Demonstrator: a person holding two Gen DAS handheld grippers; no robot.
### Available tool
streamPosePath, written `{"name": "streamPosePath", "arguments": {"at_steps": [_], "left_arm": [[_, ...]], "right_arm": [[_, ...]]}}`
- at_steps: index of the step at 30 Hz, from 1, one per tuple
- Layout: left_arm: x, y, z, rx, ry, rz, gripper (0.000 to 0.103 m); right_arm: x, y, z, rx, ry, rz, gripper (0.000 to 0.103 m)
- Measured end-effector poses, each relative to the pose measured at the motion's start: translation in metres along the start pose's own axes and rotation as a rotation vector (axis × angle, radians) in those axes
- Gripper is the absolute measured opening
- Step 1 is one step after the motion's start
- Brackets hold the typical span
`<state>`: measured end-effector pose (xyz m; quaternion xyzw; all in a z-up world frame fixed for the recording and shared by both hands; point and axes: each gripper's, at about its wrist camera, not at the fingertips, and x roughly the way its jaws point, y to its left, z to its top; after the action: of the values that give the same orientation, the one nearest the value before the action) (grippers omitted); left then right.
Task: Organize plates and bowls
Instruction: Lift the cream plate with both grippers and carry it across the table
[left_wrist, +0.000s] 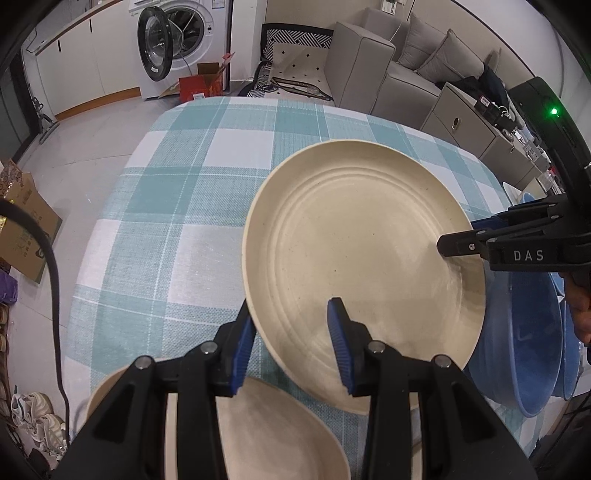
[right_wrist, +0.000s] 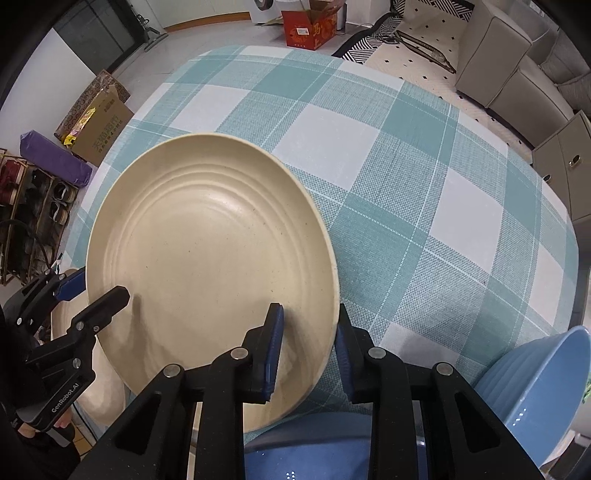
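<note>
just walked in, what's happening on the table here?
A person is sorting dishes with a handheld tool in each hand. Both tools grip one cream plate by opposite edges: the left tool on its near rim, the right tool on the other side. The plate is held tilted above the checked tablecloth. Another cream plate lies below the left tool, and blue bowls sit by the right.
</note>
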<state>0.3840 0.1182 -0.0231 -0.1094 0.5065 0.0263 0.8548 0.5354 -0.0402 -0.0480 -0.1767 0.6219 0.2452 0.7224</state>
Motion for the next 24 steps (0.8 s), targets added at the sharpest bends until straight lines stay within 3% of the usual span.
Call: {"name": "streamPosePath", "arguments": {"at_steps": [12,24], "left_arm": [[-0.044,0.004,-0.006,-0.007,-0.054,-0.001,0.038],[-0.08,0.01,-0.019,-0.01,-0.1,-0.007,0.038]], "right_arm": [[-0.055,0.022,-0.016,-0.024,-0.062,-0.021,0.027],[-0.079,0.045,-0.028,-0.044,-0.089,-0.027,0.027]]}}
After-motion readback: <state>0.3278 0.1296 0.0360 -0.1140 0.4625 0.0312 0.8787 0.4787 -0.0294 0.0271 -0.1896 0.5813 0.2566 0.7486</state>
